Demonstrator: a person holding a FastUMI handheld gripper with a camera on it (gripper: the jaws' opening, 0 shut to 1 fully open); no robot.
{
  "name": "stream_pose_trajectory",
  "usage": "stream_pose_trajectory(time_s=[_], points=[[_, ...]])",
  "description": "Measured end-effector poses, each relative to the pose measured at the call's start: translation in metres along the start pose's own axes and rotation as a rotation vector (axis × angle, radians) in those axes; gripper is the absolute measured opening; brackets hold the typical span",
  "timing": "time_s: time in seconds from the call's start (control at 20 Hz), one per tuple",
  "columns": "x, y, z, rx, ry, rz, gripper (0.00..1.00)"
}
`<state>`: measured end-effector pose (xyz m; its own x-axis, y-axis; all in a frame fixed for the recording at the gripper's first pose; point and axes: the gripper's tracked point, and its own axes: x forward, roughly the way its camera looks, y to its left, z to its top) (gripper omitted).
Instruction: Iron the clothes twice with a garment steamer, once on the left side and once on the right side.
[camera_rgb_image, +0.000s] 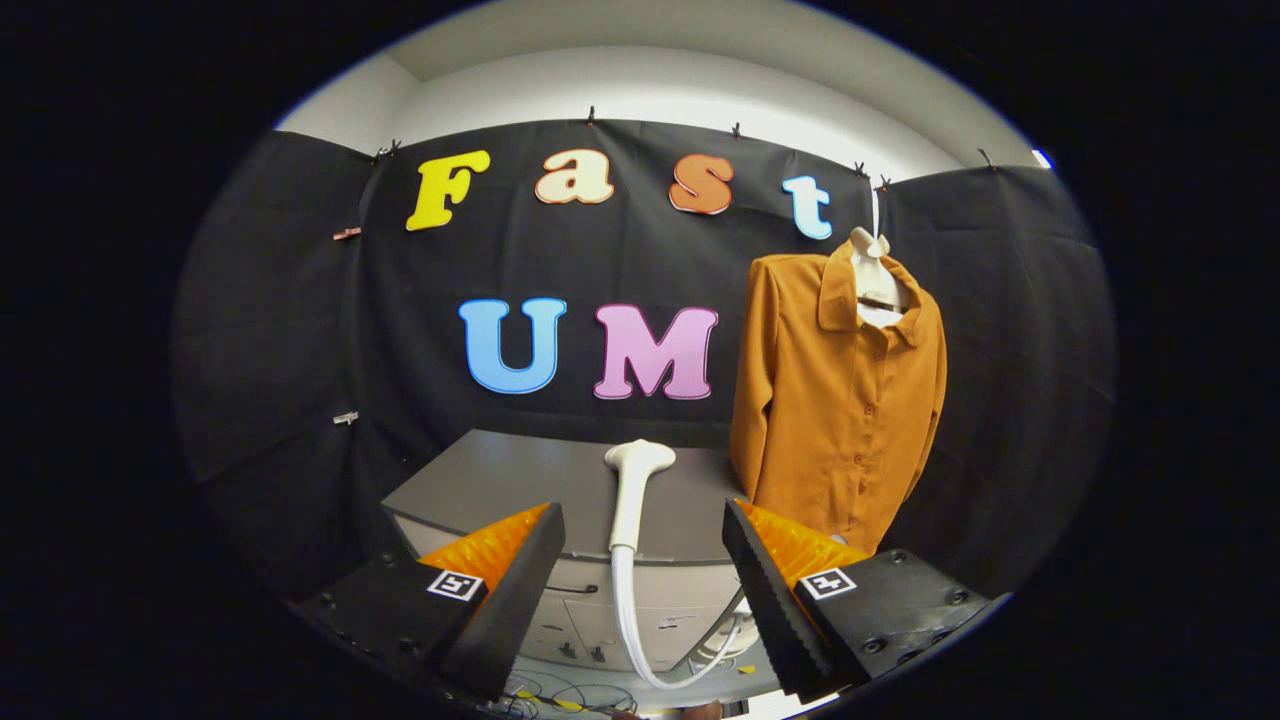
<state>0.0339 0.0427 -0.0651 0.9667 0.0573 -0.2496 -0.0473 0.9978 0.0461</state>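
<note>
An orange-brown button shirt (842, 400) hangs on a white hanger (876, 270) against the black cloth wall, to the right and beyond my fingers. A white garment steamer head (632, 490) lies on the grey table (500, 480), its handle pointing toward me and its white hose (640, 640) looping down over the table's front edge. My gripper (640, 585) is open, its two fingers spread wide on either side of the steamer handle and apart from it. Nothing is held between the fingers.
The grey table's front shows drawers (640, 620). Loose cables (560, 695) lie on the floor below it. The shirt's lower hem hangs close to the table's right corner.
</note>
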Motion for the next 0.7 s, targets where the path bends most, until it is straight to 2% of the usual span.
stream_pose_trajectory(time_s=[0.25,0.55,0.7], points=[[0.050,0.003,-0.028,0.045,0.149,0.011,0.99],[0.127,-0.001,-0.070,-0.013,0.343,-0.021,0.99],[0.158,0.010,-0.096,0.013,0.455,0.005,1.00]])
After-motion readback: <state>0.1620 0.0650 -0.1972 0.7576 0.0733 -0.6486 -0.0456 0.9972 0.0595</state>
